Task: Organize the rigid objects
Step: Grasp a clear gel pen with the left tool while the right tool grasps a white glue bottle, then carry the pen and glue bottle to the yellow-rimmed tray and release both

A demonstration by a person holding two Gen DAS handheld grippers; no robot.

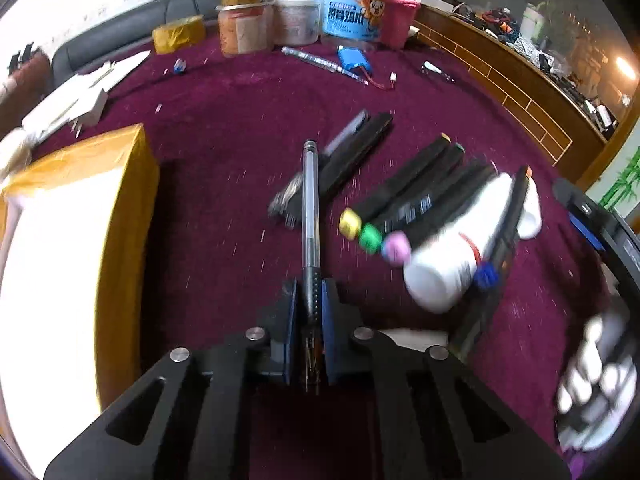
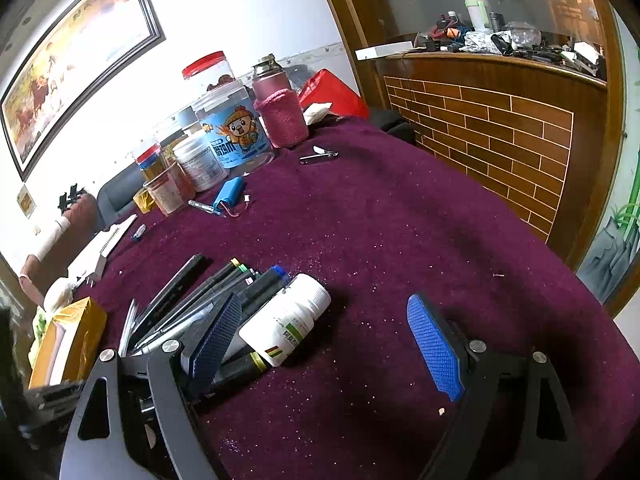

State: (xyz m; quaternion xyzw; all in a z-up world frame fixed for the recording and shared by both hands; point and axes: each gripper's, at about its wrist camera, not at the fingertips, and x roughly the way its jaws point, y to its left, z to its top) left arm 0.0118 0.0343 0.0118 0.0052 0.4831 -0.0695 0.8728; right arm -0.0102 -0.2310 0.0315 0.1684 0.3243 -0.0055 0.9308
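Clear gel pen [image 1: 310, 204] clamped by its dark grip between the blue pads of the left gripper [image 1: 309, 312], jaws clenched on it, barrel pointing away over the counter [image 1: 240, 120]. Just right of it, a row of black markers [image 1: 416, 196] with yellow, green and pink caps, lying side by side; a white pill bottle [image 1: 460, 244] on its side against them (a blue-capped marker tucked beside it). Two more dark pens [image 1: 352, 148] behind the gel pen's tip. Yellow-wrapped box [image 1: 80, 216] close on the left. Right gripper [image 2: 320, 344] low over the bottle [image 2: 286, 320], jaws released and spread wide, one pad beside the bottle, nothing pressed. Farther back: jars [image 2: 236, 128], a blue battery pack [image 2: 228, 196], a small knife [image 2: 319, 156]. Counter draped in speckled maroon cloth; brick-pattern wooden bar [image 2: 500, 136] and framed painting [image 2: 76, 72] beyond.
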